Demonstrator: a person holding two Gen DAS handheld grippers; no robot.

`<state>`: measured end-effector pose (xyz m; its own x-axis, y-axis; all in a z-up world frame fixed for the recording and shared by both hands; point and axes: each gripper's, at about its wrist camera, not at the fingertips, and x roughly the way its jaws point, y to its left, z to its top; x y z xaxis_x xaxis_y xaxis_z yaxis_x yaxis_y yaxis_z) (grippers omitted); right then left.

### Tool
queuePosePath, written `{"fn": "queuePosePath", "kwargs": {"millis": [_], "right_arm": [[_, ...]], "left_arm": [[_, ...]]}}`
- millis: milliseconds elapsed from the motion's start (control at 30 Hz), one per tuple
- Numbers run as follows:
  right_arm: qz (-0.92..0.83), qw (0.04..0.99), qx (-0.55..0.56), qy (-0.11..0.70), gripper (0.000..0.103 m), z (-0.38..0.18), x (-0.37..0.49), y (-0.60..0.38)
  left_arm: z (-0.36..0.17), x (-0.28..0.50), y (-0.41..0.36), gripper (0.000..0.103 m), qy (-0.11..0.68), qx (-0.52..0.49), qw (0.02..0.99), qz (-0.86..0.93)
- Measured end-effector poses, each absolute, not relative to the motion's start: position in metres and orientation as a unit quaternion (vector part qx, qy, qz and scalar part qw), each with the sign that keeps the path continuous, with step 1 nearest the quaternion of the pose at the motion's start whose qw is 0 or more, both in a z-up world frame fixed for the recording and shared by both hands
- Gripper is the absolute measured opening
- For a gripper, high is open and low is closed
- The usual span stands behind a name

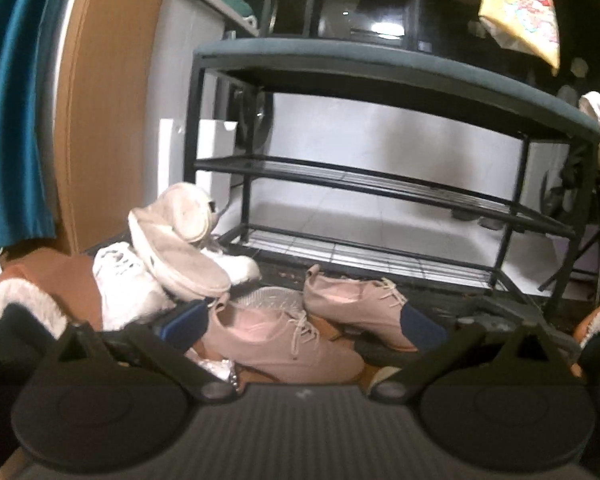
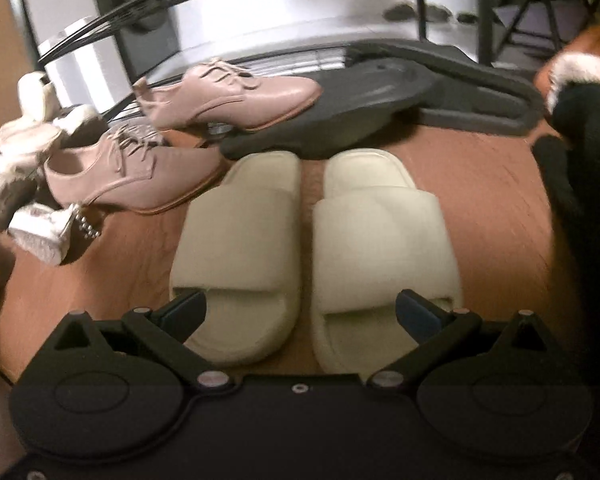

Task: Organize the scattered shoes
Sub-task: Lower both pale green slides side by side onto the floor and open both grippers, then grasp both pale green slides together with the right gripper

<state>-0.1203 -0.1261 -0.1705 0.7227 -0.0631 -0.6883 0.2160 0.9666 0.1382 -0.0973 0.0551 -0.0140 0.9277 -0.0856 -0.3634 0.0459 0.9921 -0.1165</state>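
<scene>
Both claws are wide and hold nothing: the right claw [image 2: 300, 312] hovers over paired cream slippers [image 2: 312, 248], while pink shoes [image 1: 284, 336] lie before the left claw [image 1: 304, 328], and the rack [image 1: 380, 184] beyond appears empty, so most remains.

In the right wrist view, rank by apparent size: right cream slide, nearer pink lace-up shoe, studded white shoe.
1. right cream slide, though nearest the camera
2. nearer pink lace-up shoe
3. studded white shoe, partly hidden

Black metal shoe rack [image 1: 380, 184] on white tile, wooden floor [image 2: 480, 208] in front, teal curtain [image 1: 12, 100] left.
</scene>
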Motion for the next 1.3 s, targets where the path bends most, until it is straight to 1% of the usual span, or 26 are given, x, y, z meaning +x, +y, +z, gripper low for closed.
{"fn": "queuePosePath", "kwargs": {"millis": [100, 233, 333, 500, 600, 700, 733, 767, 833, 900, 967, 1033, 1067, 1300], "right_arm": [[-0.095, 0.915, 0.082, 0.383, 0.102, -0.184, -0.111, -0.119], [-0.108, 0.918, 0.084, 0.373, 0.102, -0.188, -0.105, -0.118], [-0.123, 0.92, 0.1, 0.357, 0.103, -0.195, -0.097, -0.12], [-0.135, 0.925, 0.069, 0.349, 0.103, -0.202, -0.09, -0.118], [-0.153, 0.923, 0.065, 0.347, 0.101, -0.201, -0.088, -0.121], [-0.159, 0.923, 0.069, 0.344, 0.092, -0.201, -0.087, -0.125], [-0.16, 0.923, 0.068, 0.342, 0.085, -0.201, -0.086, -0.126], [-0.161, 0.924, 0.068, 0.34, 0.081, -0.201, -0.086, -0.127], [-0.159, 0.926, 0.067, 0.337, 0.079, -0.201, -0.084, -0.127], [-0.157, 0.926, 0.066, 0.336, 0.084, -0.203, -0.082, -0.127], [-0.156, 0.928, 0.062, 0.334, 0.097, -0.207, -0.08, -0.126], [-0.158, 0.928, 0.06, 0.332, 0.102, -0.209, -0.077, -0.126], [-0.159, 0.928, 0.058, 0.331, 0.103, -0.21, -0.077, -0.126], [-0.173, 0.93, 0.062, 0.317, 0.103, -0.214, -0.076, -0.124]], "left_arm": [[-0.017, -0.086, 0.059, 0.102, 0.198, -0.075, 0.977, -0.021], [-0.022, -0.083, 0.06, 0.102, 0.203, -0.077, 0.976, -0.017], [-0.029, -0.08, 0.058, 0.102, 0.223, -0.076, 0.972, -0.017], [-0.034, -0.08, 0.049, 0.102, 0.231, -0.047, 0.972, -0.014], [-0.04, -0.074, 0.045, 0.102, 0.259, -0.035, 0.965, -0.005], [-0.047, -0.068, 0.041, 0.102, 0.294, -0.024, 0.955, 0.007], [-0.05, -0.066, 0.04, 0.102, 0.305, -0.019, 0.952, 0.011], [-0.051, -0.065, 0.04, 0.102, 0.313, -0.017, 0.95, 0.013], [-0.055, -0.062, 0.041, 0.102, 0.324, -0.017, 0.946, 0.015], [-0.058, -0.06, 0.043, 0.102, 0.336, -0.02, 0.942, 0.017], [-0.059, -0.057, 0.045, 0.102, 0.346, -0.026, 0.938, 0.017], [-0.06, -0.056, 0.047, 0.102, 0.352, -0.032, 0.935, 0.017], [-0.06, -0.056, 0.048, 0.102, 0.355, -0.034, 0.934, 0.016], [-0.059, -0.052, 0.05, 0.103, 0.362, -0.036, 0.931, 0.018]]}}
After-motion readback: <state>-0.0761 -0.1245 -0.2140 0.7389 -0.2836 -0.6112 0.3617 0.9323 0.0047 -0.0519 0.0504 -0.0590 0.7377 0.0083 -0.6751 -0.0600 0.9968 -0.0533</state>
